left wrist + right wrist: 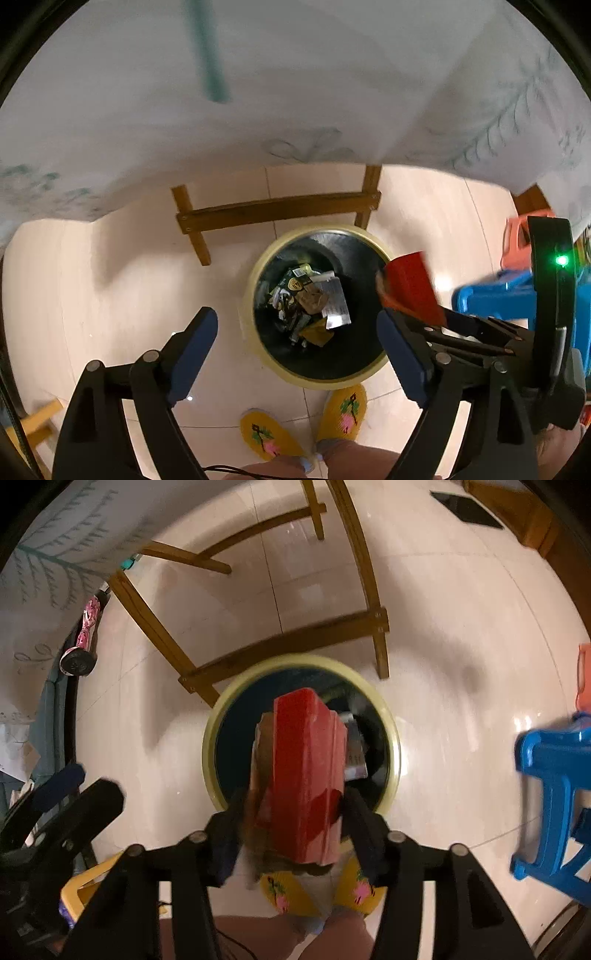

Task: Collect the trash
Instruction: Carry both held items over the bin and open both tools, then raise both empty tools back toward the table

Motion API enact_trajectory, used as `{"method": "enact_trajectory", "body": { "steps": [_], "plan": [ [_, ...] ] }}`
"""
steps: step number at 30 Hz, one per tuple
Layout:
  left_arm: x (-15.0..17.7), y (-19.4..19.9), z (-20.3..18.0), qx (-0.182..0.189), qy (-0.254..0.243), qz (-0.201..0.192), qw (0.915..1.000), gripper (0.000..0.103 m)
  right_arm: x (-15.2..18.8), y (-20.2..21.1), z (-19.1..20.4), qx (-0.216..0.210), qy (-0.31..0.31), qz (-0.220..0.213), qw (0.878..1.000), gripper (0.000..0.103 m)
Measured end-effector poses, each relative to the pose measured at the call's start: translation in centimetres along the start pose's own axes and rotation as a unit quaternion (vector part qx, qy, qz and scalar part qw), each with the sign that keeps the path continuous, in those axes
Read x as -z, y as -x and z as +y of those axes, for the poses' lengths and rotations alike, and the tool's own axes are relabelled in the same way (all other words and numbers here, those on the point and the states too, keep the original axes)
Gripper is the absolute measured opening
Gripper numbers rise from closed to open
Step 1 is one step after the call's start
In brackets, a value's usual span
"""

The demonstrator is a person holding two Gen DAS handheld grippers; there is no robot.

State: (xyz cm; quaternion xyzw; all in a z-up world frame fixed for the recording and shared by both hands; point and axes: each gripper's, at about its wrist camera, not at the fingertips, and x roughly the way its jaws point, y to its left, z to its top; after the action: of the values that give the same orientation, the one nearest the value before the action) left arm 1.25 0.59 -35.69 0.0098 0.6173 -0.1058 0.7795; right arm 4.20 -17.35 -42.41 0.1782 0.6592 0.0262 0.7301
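A round bin with a cream rim [251,295] [210,746] and a black liner stands on the tiled floor, with several wrappers and scraps [310,302] at its bottom. My left gripper [295,317] hangs above the bin, open and empty. A red box [306,768] with a brown cardboard underside sits between the fingers of my right gripper [295,801], above the bin's opening. It looks blurred and loose, with the pads standing apart from it. From the left wrist view the red box [410,288] hangs at the tips of the right gripper [454,321], over the bin's right rim.
A wooden chair's legs and crossbar [277,210] [288,642] stand just behind the bin. A blue plastic stool [495,299] [550,782] is to the right. A person's feet in yellow slippers [343,410] are in front of the bin. A patterned tablecloth [258,92] hangs above.
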Motion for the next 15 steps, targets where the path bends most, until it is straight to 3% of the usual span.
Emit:
{"method": "enact_trajectory", "body": {
  "steps": [3, 9, 15],
  "plan": [
    [0.2, 1.3, 0.5, -0.001, 0.009, -0.009, 0.9999, 0.088, -0.4, 0.8, 0.7, -0.008, 0.012, -0.015, 1.000, 0.073],
    [0.4, 4.4, 0.1, -0.008, 0.005, -0.018, 0.9998, 0.096, -0.5, 3.3, 1.7, -0.009, 0.018, -0.031, 0.999, 0.073],
    [-0.2, 7.8, -0.2, -0.012, -0.004, -0.017, 0.9998, 0.097, -0.1, 6.9, 2.2, -0.005, 0.014, -0.047, 0.999, 0.074]
  ]
}}
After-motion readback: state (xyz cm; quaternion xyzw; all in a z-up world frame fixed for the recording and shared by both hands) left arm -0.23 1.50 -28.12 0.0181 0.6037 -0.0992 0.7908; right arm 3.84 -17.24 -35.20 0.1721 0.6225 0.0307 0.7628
